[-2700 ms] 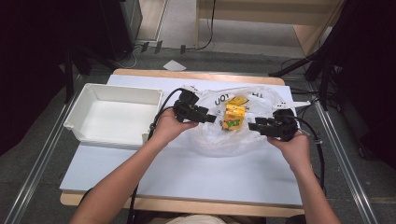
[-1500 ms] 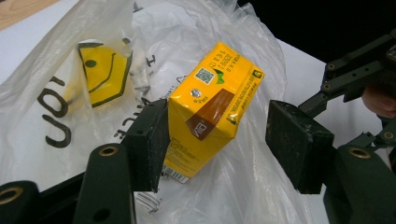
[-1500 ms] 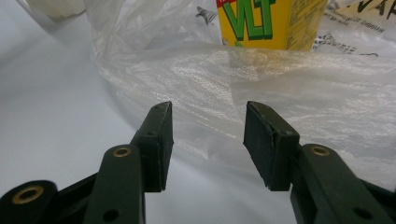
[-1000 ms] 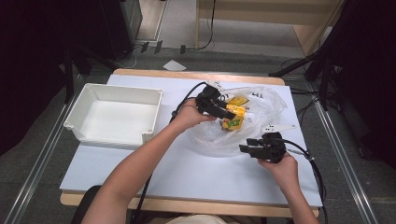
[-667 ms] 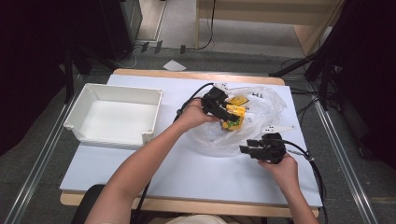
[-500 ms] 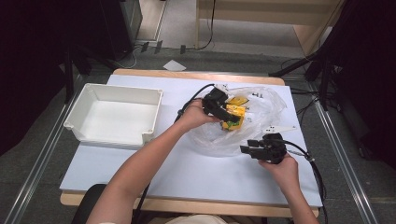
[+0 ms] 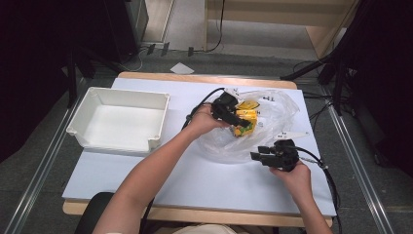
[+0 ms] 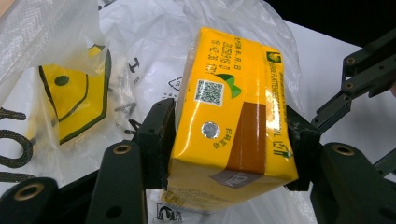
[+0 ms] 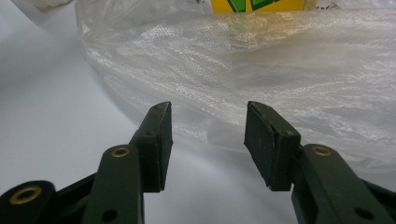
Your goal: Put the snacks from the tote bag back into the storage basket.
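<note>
A yellow tissue pack (image 7: 247, 117) (image 8: 233, 116) lies in the mouth of a clear plastic bag (image 7: 275, 129) (image 8: 140, 42) on the table. My left gripper (image 7: 242, 125) (image 8: 231, 137) reaches into the bag. Its jaws have just been closing, and both pads now press on the pack's two sides. A second yellow pack (image 7: 248, 105) (image 8: 74, 102) shows through the plastic behind it. My right gripper (image 7: 257, 157) (image 9: 208, 126) rests at the bag's near edge. It is open with nothing between its pads, and the bag (image 9: 261, 60) lies just ahead of them.
A white bin (image 7: 122, 92) stands at the left of the table, apart from the bag. The pale table top (image 7: 195, 180) is bare in front of both hands. Cables trail from both grippers. Dark stands flank the table.
Since the earliest frame my left gripper has moved right onto the yellow pack, and my right gripper has drawn back to the bag's near edge. Over the last second both hands have barely shifted.
</note>
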`<state>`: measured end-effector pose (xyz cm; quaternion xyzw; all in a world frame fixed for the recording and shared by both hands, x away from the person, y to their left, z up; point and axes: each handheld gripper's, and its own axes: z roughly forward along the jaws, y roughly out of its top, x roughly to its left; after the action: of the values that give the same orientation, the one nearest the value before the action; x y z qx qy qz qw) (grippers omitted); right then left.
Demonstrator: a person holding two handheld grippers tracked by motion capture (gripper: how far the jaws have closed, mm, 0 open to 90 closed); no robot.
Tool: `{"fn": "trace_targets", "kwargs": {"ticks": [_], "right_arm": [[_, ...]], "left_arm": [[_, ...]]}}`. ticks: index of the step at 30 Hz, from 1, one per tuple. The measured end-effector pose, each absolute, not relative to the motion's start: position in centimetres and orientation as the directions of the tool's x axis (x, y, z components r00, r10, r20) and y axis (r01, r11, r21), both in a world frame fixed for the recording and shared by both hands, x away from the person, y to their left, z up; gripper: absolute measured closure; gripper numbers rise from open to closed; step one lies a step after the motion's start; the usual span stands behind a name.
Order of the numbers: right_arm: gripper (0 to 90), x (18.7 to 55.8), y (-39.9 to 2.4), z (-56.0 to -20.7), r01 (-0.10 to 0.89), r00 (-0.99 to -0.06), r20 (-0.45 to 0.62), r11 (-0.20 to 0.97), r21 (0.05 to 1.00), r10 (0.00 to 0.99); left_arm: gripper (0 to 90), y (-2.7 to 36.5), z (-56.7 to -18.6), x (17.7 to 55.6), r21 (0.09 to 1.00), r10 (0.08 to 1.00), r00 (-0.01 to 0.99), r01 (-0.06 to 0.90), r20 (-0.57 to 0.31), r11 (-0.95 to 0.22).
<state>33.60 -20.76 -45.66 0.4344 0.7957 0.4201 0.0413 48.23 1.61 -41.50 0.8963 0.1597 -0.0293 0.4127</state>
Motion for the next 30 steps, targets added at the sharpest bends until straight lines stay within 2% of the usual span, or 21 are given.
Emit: {"fn": "trace_targets", "kwargs": {"ticks": [15,30], "right_arm": [[52.7,33.64,-20.73,-45.84,0.655,-0.622,0.298,0.273,0.704,0.724],[52.8,33.61,-20.79,-45.79,0.655,-0.621,0.303,0.266,0.707,0.723]], "left_arm": [[50.9,1.40,-41.13,47.73,0.718,0.268,0.954,0.279,-0.132,-0.638],[51.6,1.46,-40.58,47.80,0.713,0.286,0.945,0.311,-0.159,-0.628]]}}
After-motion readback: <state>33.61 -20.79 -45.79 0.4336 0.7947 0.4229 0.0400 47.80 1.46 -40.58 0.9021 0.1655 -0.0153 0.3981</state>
